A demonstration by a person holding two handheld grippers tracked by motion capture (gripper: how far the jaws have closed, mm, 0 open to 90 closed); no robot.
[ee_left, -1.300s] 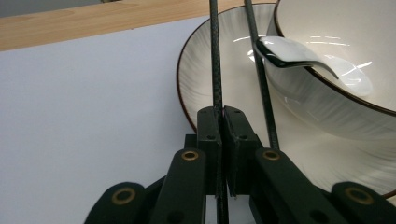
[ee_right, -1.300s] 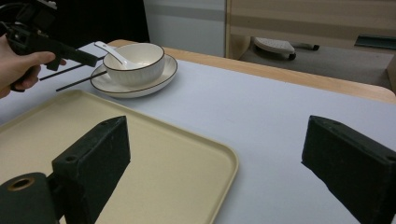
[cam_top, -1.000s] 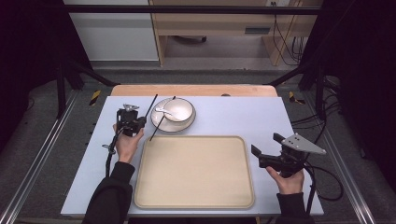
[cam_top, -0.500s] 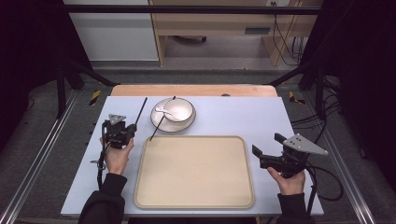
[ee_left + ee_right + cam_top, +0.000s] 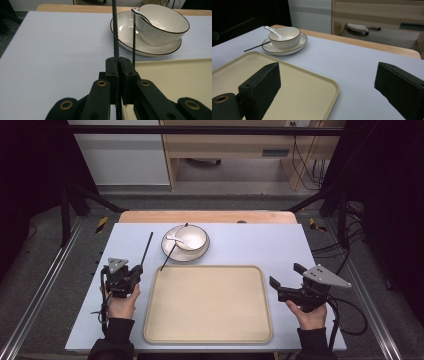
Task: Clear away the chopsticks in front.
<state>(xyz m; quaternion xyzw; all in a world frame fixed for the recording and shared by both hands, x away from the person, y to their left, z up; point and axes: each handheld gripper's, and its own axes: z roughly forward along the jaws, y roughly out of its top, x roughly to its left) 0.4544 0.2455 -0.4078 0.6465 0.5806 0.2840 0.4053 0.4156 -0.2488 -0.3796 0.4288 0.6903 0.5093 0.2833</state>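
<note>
L gripper (image 5: 134, 271) sits at the table's (image 5: 280, 245) left side, just left of the tray (image 5: 207, 305), jaws clenched on a thin black chopstick (image 5: 147, 247). In the L gripper view (image 5: 119, 72) the stick (image 5: 115, 30) is pinched right between the two pads (image 5: 111, 72), near its lower end; most of its length sticks out past the fingertips, a short bit runs back under the jaws. From above, the stick points up and away from the gripper toward the table's far side, clear of the plate (image 5: 172, 252).

A 2nd chopstick (image 5: 172, 250) isn't held: it lies slanted across the plate rim, upper end by the bowl (image 5: 192, 237), lower end on the table just off the tray's far-left corner. In the L gripper view it (image 5: 134, 37) stands just right of the held one, close but apart. White spoon (image 5: 176, 238) rests in the bowl, bowl on the plate.

R gripper (image 5: 286, 280) at the tray's right edge, jaws spread wide, nothing between them; R gripper view (image 5: 327, 87) has tray corner (image 5: 329, 85) and bare table in the gap. Bowl (image 5: 285, 37) well away from it.
</note>
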